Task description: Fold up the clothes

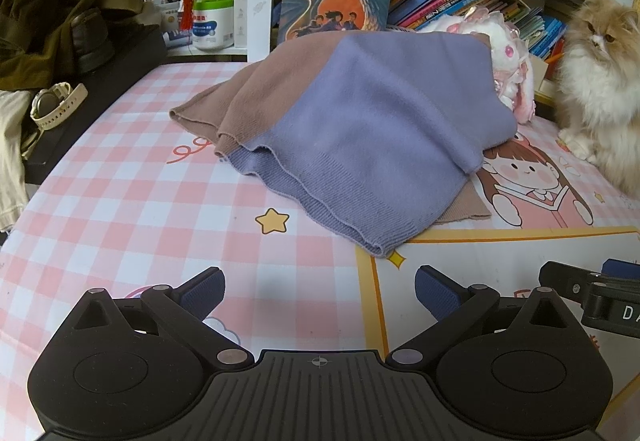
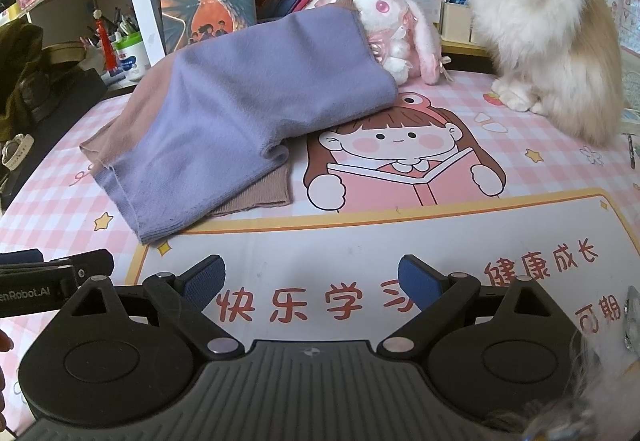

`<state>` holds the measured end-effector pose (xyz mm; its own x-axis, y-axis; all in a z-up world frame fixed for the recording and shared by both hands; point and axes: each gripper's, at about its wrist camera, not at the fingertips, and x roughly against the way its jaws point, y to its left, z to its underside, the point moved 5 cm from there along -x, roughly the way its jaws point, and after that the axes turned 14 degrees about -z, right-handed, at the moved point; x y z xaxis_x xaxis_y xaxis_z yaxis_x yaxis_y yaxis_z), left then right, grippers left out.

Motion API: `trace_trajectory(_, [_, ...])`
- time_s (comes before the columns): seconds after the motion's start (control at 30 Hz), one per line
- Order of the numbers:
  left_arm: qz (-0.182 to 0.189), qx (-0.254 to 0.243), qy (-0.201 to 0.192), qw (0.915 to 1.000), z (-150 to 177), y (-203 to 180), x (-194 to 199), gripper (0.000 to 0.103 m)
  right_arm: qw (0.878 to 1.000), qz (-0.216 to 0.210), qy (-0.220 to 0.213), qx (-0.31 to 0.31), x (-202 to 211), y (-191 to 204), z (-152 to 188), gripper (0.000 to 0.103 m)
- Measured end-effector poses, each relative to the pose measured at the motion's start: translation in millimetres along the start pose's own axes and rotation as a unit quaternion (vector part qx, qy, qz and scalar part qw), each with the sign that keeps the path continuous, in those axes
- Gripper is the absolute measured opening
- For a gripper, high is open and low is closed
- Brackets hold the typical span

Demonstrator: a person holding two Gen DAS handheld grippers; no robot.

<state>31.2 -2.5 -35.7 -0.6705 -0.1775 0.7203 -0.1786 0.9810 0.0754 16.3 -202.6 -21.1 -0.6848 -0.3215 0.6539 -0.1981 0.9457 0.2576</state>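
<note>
Purple and brown, the sweater [image 1: 352, 113] lies on the mat [image 1: 120, 201] with its far end on the bunny [image 2: 396, 29], and we hold both grippers [image 1: 318, 295] [image 2: 310, 281] wide open and empty, so a pull may tip the bunny or make the cat [image 2: 540, 21] jump.

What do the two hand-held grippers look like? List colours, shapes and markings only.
Both match. The left hand-held gripper and right hand-held gripper have matte black bodies with two round housings, a ribbed grey centre plate with a small crosshair mark, and black linkage arms with silver pivot pins. Their fingers carry blue textured pads. White lettering marks the side of each; no cables or sleeves show.
</note>
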Motion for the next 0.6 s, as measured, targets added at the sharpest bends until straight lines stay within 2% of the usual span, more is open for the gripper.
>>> trace_trajectory(0.6, [0.000,-0.002,0.003,1.0000,-1.1,-0.4,-1.1,0.102,1.000,0.009,0.000,-0.003,1.1,-2.4,0.3,0.094])
